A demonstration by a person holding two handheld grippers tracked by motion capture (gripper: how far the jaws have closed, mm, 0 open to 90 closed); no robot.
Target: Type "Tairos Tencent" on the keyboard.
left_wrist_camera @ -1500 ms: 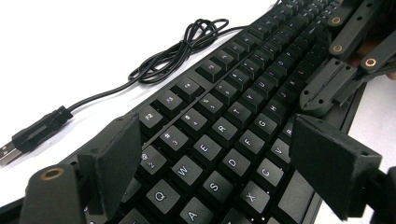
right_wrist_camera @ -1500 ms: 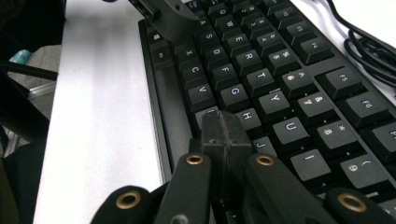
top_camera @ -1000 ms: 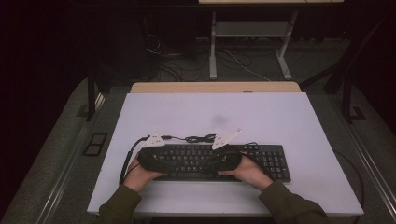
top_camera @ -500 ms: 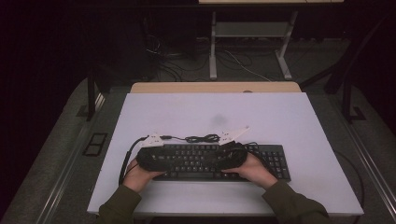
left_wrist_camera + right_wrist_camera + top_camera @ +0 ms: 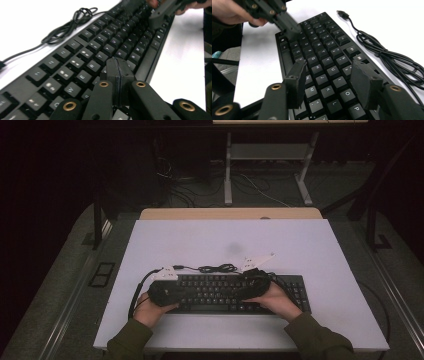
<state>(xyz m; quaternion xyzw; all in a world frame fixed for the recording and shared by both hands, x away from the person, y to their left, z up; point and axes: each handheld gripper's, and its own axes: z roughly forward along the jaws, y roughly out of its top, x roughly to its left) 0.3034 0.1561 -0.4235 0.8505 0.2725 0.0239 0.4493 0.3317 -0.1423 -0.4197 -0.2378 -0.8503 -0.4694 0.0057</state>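
Keyboard [image 5: 235, 292] lies flat on the near half of the white table [image 5: 310, 245], long axis running left to right, parallel to the near edge. Key rows face me; letters read upright from my side. Its cable [image 5: 216, 268] lies in a loose coil on the table just beyond the far edge of the keyboard, the plug end resting free on the surface.

My left tool [image 5: 117, 72] sits over the left part of the keyboard, tips pressed together with nothing between them, having just been closing; they point down onto the keys near the R and T row. My right tool [image 5: 328, 77] hovers over the right-centre keys, jaws standing moderately apart and having just been opening, bare keys showing between them and nothing held.

No containers on the table.

Hard to make out: in the high view both tools merge with the dark keyboard, so their outlines blur. My hands cover part of the near key rows. In the left gripper view the far end of the keyboard is out of focus.
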